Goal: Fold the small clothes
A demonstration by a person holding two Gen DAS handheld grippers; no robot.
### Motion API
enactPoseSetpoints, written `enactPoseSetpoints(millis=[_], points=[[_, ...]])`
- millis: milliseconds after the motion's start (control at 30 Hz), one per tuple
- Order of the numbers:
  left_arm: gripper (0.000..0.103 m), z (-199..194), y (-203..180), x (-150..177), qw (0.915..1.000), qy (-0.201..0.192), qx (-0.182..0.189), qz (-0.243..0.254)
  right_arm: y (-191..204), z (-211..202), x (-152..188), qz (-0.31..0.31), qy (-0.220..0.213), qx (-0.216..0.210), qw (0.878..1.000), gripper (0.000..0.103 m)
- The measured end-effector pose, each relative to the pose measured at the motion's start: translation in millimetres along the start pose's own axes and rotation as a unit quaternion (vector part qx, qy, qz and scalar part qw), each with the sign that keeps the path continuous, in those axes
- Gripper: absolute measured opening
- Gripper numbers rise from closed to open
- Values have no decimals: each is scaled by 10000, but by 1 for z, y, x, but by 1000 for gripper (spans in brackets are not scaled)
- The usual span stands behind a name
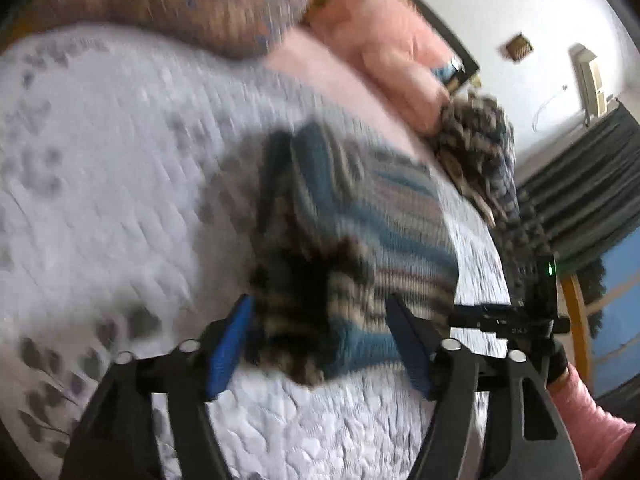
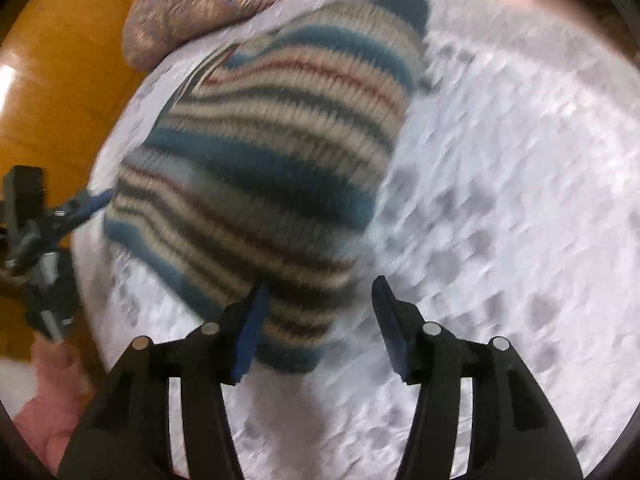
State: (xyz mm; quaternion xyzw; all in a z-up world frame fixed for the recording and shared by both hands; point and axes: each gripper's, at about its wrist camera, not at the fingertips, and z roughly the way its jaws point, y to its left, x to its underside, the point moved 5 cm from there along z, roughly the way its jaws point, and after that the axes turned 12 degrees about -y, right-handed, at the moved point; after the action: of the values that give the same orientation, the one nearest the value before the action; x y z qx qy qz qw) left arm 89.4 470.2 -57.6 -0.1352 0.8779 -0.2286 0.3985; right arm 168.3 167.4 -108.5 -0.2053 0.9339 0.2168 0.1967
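A small striped knit sweater in blue, cream and dark bands lies bunched on the white quilted bed. My left gripper is open, and the sweater's near dark edge sits between its blue pads. In the right wrist view the same sweater spreads across the middle. My right gripper is open too, with the sweater's lower corner against its left pad. The left gripper shows at the sweater's left edge. Both views are motion-blurred.
A patterned pillow and pink bedding lie at the bed's far side. Another knit garment is heaped near the bed's right edge. The wooden floor lies beyond the edge. A pink sleeve shows at the lower right.
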Motion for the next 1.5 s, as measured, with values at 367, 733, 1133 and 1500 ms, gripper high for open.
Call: enactPoseSetpoints(millis=[367, 733, 1133, 1500], points=[[72, 110, 5, -57, 9988, 189, -212, -405, 10, 21, -23, 156, -93, 279, 9994, 59], [20, 131, 2, -52, 9985, 215, -213, -459, 5, 19, -22, -213, -222, 546, 9980, 63], [14, 97, -16, -64, 9988, -333, -337, 156, 12, 17, -19, -476, -370, 748, 9954, 63], [15, 125, 20, -44, 9979, -51, -637, 83, 16, 17, -19, -598, -425, 831, 9938, 63]])
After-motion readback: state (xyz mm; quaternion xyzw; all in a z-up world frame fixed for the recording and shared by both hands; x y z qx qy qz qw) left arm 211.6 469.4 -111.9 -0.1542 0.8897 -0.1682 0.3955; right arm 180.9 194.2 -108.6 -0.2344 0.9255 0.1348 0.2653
